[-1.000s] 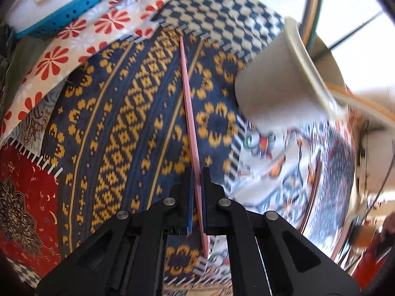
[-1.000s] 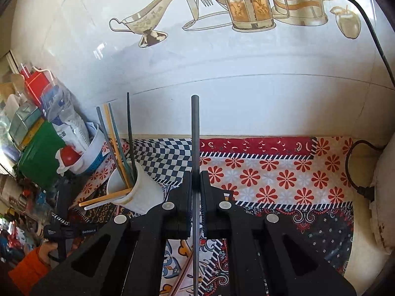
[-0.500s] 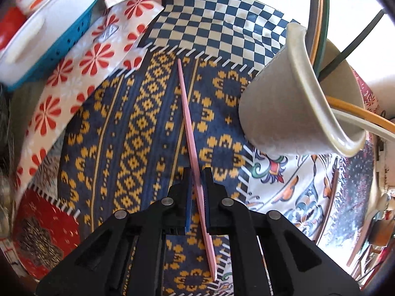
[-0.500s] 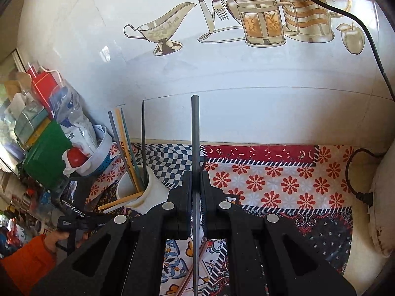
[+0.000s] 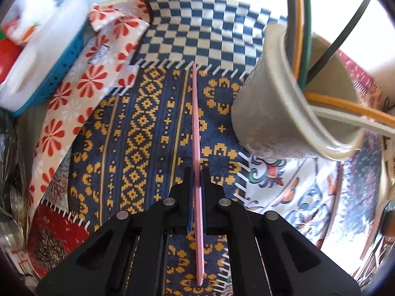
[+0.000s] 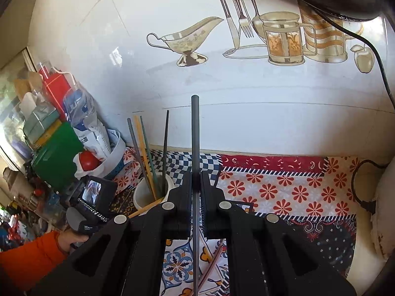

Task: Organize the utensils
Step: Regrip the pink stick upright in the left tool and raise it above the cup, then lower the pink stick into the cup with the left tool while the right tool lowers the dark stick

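Left wrist: fingers [image 5: 185,185] pinch slim pink chopstick [image 5: 196,133].

Bright daylight; glare whitens the left view's upper right; edges curve, darken and blur.

The tops of the thin coloured sticks [image 5: 300,24] in the beige plastic cup [image 5: 276,98] are cut off by the left-wrist view's upper edge; the white tub [image 5: 37,56] at the patterned cloth's [image 5: 138,128] far left edge is blurred.
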